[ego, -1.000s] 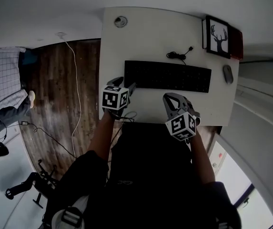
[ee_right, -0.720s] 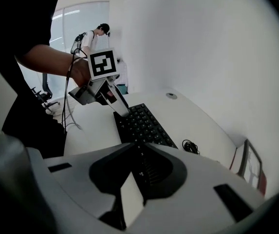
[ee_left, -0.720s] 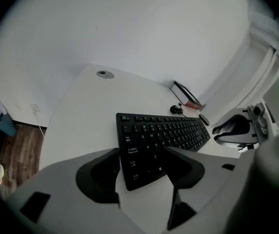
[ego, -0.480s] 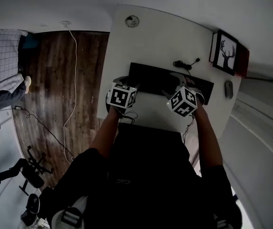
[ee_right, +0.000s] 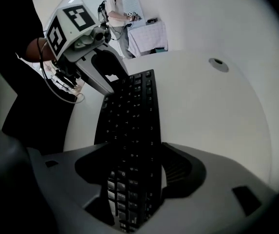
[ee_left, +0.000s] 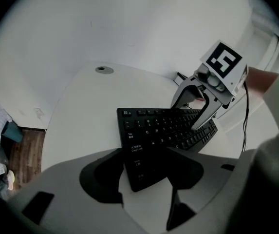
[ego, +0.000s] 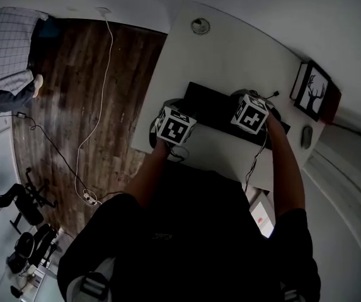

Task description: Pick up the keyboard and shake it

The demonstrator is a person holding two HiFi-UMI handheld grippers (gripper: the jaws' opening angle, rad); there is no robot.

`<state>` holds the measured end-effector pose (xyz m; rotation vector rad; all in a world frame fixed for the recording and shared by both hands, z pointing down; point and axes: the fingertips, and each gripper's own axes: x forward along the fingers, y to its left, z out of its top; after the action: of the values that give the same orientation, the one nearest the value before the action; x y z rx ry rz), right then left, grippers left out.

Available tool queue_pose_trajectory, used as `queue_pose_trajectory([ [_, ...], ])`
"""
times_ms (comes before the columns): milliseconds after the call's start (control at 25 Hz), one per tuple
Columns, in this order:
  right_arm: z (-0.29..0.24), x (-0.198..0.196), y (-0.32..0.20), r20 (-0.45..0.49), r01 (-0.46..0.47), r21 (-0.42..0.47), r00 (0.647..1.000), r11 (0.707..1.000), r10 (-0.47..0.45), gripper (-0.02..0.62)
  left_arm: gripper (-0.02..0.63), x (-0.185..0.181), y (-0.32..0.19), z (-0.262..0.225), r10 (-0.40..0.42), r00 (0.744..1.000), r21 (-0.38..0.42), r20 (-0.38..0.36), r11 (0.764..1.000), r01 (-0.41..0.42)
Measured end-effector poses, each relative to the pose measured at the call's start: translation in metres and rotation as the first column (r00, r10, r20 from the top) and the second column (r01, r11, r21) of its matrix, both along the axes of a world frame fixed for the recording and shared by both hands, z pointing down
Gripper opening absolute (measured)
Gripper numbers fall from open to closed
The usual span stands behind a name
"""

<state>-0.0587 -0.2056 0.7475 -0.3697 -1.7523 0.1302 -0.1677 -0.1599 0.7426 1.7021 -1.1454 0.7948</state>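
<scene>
A black keyboard (ego: 215, 109) lies on the white desk (ego: 230, 49). My left gripper (ego: 174, 106) stands at its left end. In the left gripper view the keyboard's near left corner (ee_left: 139, 169) sits between the jaws, with a strip of white desk showing beside the left jaw. My right gripper (ego: 256, 100) has come down over the right end, its jaws having just been opening. In the right gripper view the keyboard (ee_right: 129, 116) fills the space between them. Each gripper shows in the other's view: the right gripper (ee_left: 193, 108) and the left gripper (ee_right: 105, 77).
A framed deer picture (ego: 312, 92) and a mouse (ego: 306, 136) sit at the desk's right end. A cable grommet (ego: 200, 26) is at the far left corner. A white cord (ego: 101, 74) trails over the wood floor. A person (ee_right: 117, 13) stands far off.
My right gripper moved from the desk's near edge onto the keyboard's right end and its jaws opened. The left gripper stayed at the left end. The head view shifted.
</scene>
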Motion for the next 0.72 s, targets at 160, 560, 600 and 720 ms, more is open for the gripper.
queue_pose_trajectory([
  [160,0.002,-0.003,-0.004,-0.012,-0.019,-0.113,1.000,0.993,0.017,0.285,0.245,-0.001,0.001,-0.002,-0.010,1.000,0.023,-0.002,1.000,0.011],
  [560,-0.012,-0.010,0.002,-0.018,0.060,0.069,0.998,0.996,-0.059,0.259,0.247,-0.005,0.004,-0.005,-0.019,1.000,0.050,-0.015,0.999,0.020],
  [600,-0.014,-0.009,0.002,-0.016,0.063,0.092,0.998,0.994,-0.062,0.258,0.247,-0.005,0.004,-0.005,-0.021,1.000,0.056,-0.019,0.998,0.022],
  [720,-0.019,-0.006,0.004,-0.001,0.065,0.166,0.998,0.984,-0.066,0.255,0.247,-0.003,0.005,-0.005,-0.024,0.999,0.077,-0.037,0.997,0.027],
])
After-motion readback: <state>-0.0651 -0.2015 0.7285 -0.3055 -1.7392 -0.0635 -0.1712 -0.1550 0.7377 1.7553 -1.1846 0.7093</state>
